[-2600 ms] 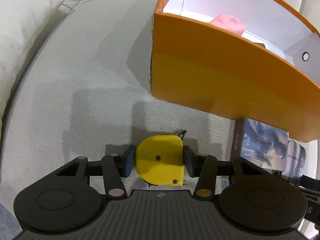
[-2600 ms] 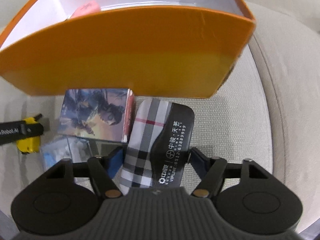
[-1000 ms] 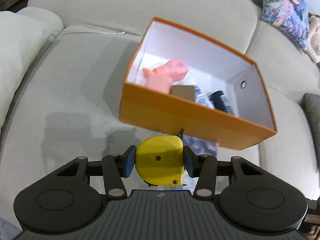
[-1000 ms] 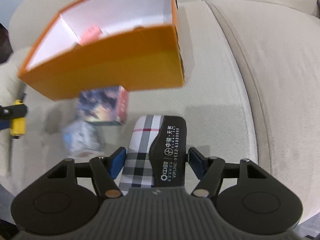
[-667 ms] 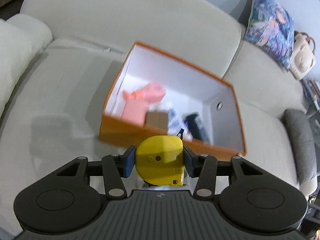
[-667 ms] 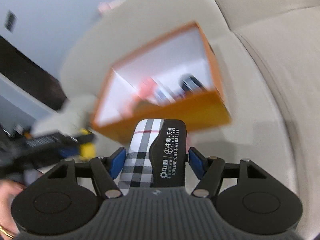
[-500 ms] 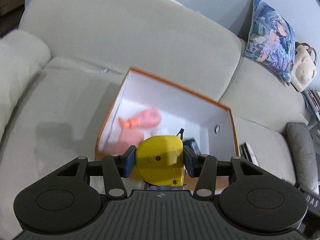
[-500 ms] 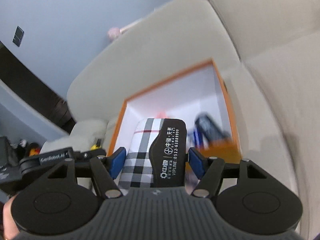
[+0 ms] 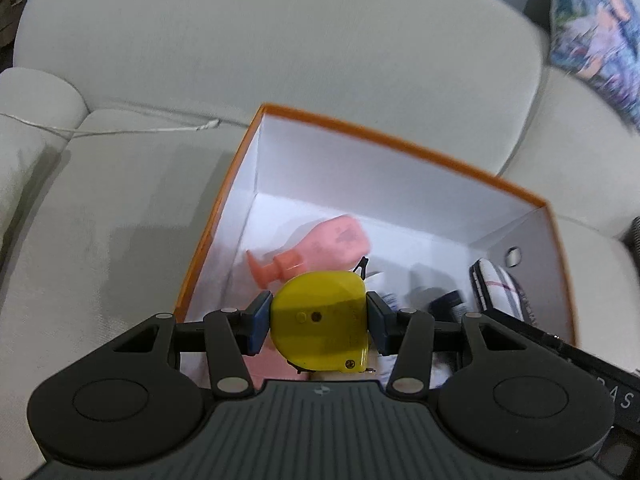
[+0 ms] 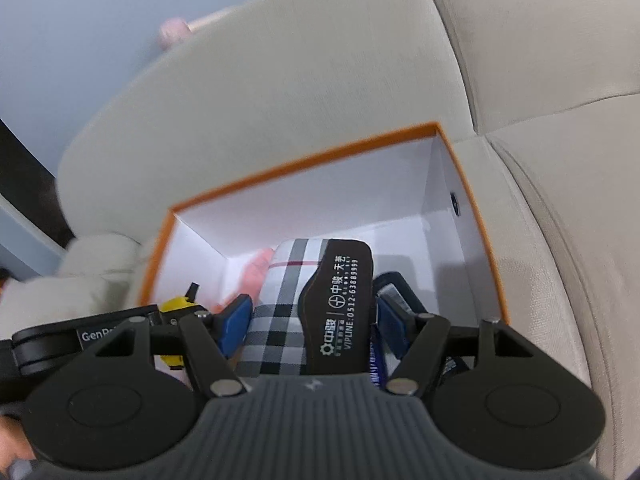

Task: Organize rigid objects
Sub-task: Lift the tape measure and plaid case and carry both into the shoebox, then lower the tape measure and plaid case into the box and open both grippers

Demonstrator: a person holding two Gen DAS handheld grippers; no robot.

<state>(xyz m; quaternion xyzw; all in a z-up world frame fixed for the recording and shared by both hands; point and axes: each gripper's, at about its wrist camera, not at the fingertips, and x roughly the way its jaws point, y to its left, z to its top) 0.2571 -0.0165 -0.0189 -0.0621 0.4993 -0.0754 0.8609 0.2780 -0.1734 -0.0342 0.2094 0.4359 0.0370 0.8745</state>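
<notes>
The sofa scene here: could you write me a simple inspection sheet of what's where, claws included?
Surface: beige sofa seat; orange box sits open on it.
Job's things: yellow tape measure and plaid case, both held over the box; inside lie a pink bottle and a dark item, too blurred to identify.
Clutter: nothing seen.
Claws: left claw shut on the tape measure; right claw shut on the case.
Cables: thin white cord along the seat's back seam.
Surroundings: printed cushion at right, blue-grey wall behind the sofa.
</notes>
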